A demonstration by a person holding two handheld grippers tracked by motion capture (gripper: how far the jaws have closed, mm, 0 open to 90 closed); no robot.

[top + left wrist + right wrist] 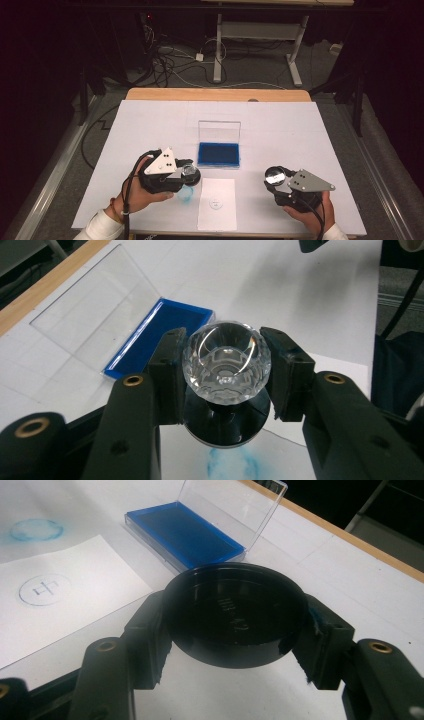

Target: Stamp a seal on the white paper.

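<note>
My left gripper [227,377] is shut on a round stamp [227,360] with a faceted clear knob and a black base, held just above the table; in the high view the left gripper [189,174] is at front left. My right gripper [235,630] is shut on a black round cap [235,612], its jaws pressing on both sides; the right gripper [276,178] shows at front right in the high view. Between them lies a white paper sheet [217,215] bearing a blue stamped circle [44,589]. A blue ink pad [218,154] sits in its open clear case behind the sheet.
A blue ink smudge [185,195] marks the white table cover [300,125] under my left gripper. The case's clear lid [219,131] stands upright behind the pad. Past the wooden far edge [215,94] are floor cables and a desk frame.
</note>
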